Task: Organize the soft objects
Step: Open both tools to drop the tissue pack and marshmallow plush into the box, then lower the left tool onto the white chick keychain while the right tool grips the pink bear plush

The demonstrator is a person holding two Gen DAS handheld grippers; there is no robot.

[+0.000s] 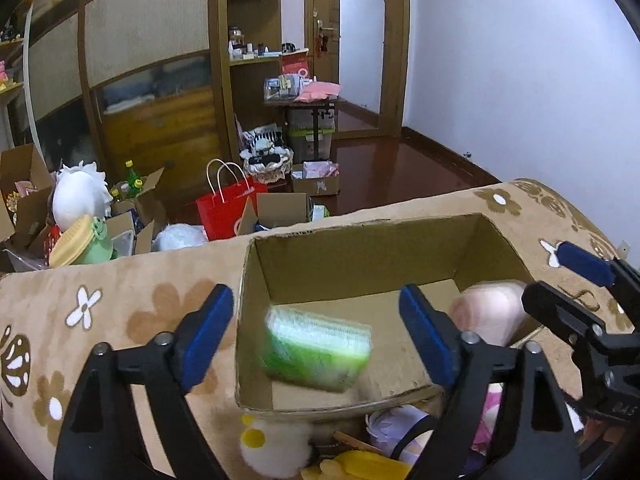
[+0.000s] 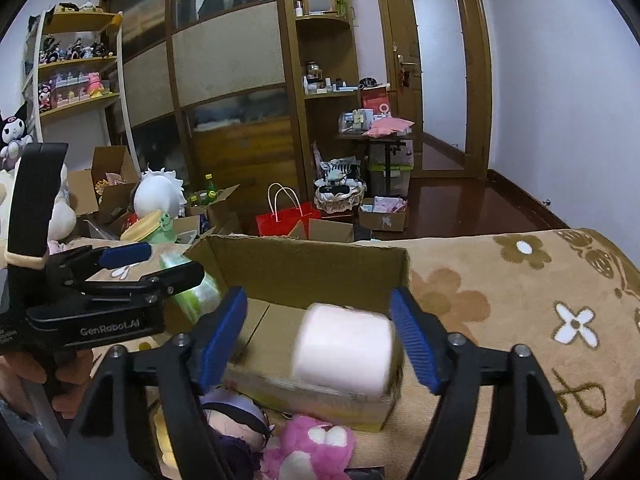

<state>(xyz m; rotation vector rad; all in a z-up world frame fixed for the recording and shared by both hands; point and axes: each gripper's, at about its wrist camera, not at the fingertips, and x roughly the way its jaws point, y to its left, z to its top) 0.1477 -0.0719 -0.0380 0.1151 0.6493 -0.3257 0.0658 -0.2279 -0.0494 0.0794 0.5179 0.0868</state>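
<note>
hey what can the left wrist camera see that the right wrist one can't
Only the left wrist view shows the yellow and white plush in front of the box. Only the right wrist view shows the pink plush and the shelves of figurines. Both share the cardboard box, the green pack and the pale pink roll blurred over it, and both open tongs: left, right.

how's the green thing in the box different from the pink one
The green-and-white rectangular soft pack is flat and boxy; the pale pink cylindrical roll is round. The pack sits on the left side of the open cardboard box, the roll on its right. Both are blurred, soft, and gripped by neither tool.
</note>
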